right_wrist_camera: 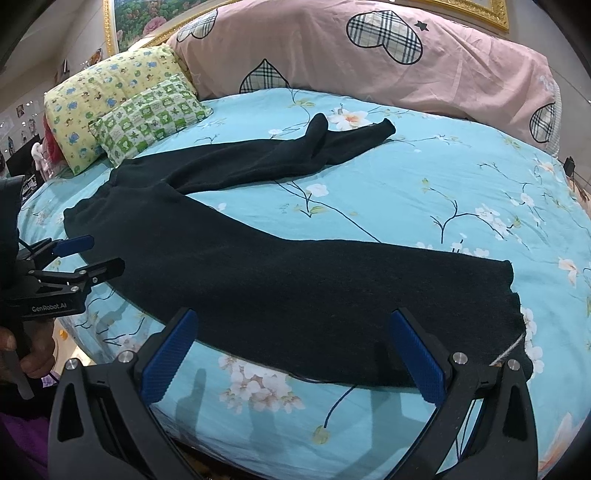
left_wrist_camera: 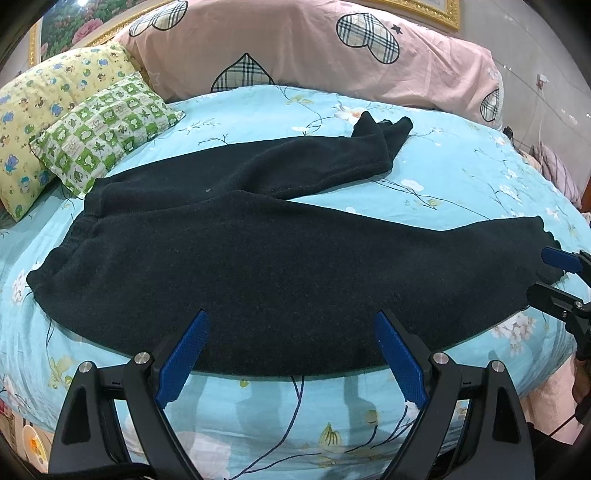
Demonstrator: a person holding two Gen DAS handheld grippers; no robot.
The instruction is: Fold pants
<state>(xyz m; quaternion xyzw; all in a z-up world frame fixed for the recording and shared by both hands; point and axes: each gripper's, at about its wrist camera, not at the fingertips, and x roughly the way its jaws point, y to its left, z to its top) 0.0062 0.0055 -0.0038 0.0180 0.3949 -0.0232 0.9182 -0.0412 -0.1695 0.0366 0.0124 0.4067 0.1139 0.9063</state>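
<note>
Pants (left_wrist_camera: 258, 266) run 9-to-3 at 12 o'clock of both grippers, left (left_wrist_camera: 291, 354) and right (right_wrist_camera: 295, 354), wide open, empty; right nearer the cuff.

Framed pic (left_wrist_camera: 439, 11) cut off, top edge

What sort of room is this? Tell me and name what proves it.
Most likely a home bedroom. Black pants lie spread on a bed with a blue floral sheet, small patterned pillows sit at its head, and a pink quilt with plaid hearts lies behind.
</note>
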